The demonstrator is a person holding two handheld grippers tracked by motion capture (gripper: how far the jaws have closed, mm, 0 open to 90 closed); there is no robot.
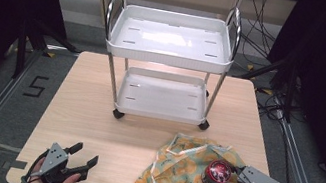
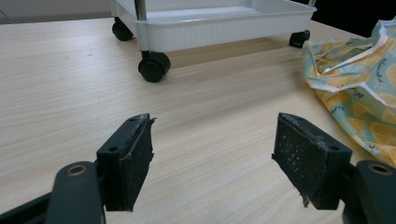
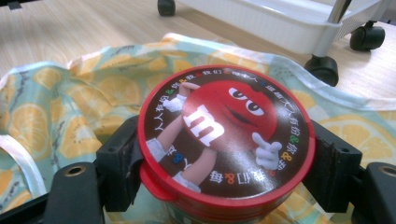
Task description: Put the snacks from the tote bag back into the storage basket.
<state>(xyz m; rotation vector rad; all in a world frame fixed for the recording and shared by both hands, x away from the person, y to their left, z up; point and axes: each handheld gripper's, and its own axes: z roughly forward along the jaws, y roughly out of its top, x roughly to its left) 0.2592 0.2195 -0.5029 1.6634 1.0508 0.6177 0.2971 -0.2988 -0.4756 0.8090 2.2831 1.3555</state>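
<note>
Clamping a red candy tin (image 3: 224, 140) over the fruit-print cloth (image 1: 176, 175), the right gripper (image 1: 231, 182) has its load; the left gripper (image 1: 83, 158) gapes empty. Both trolley (image 1: 169, 47) trays look bare, so placement probably remains.

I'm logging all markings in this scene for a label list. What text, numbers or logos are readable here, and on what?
"m": white letter on the red character on the round tin's lid, held in the right gripper.
Ring of coloured characters round that lid's rim: too small to read surely.
"5": black mark on the floor left of the table.
</note>
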